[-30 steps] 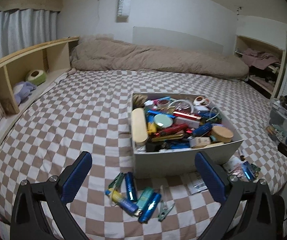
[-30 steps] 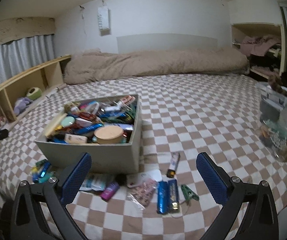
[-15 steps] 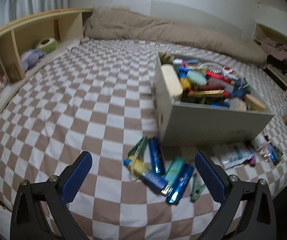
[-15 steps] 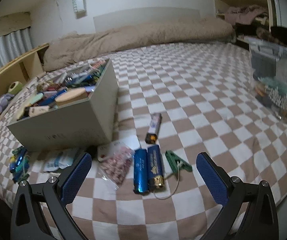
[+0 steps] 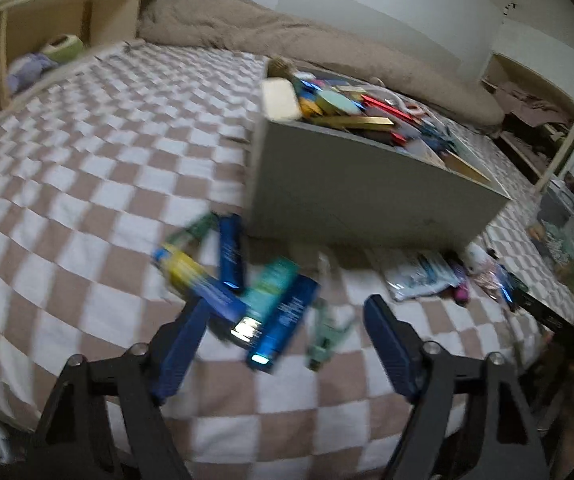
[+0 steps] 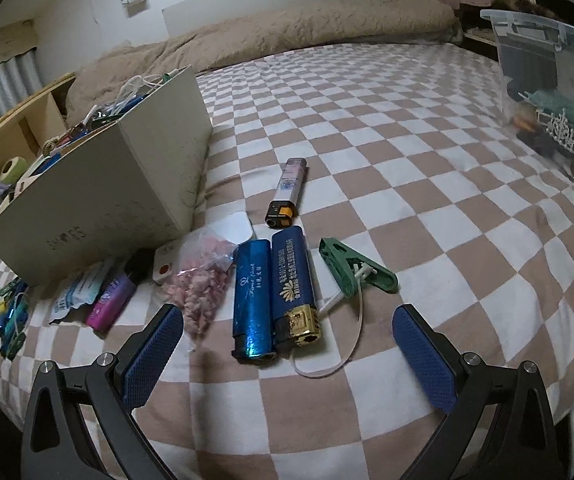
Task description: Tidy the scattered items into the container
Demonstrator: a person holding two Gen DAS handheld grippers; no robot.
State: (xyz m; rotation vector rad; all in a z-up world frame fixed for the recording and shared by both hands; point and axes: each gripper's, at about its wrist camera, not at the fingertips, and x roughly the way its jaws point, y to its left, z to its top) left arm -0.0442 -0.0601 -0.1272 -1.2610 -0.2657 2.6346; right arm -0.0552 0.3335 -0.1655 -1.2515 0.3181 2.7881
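Observation:
A grey box crammed with small items stands on the checked bed. In the blurred left wrist view, a heap of lighters lies before it: a yellow-and-blue one, a teal one and a blue lighter. My left gripper hovers low over this heap, its jaws closing; the blue lighter lies between them and the pads are apart from it. In the right wrist view, two blue lighters lie side by side just ahead of my open right gripper, with a green clothes peg beside them.
A white lighter, a bag of pink beads, a purple lighter and a sachet lie by the box. A clear plastic bin stands at the right. A rolled duvet lies at the back, with wooden shelves at the left.
Both grippers have sunk toward the bed, so the scattered items now lie close in front of the fingers. The left jaws have narrowed; the right jaws stay wide.

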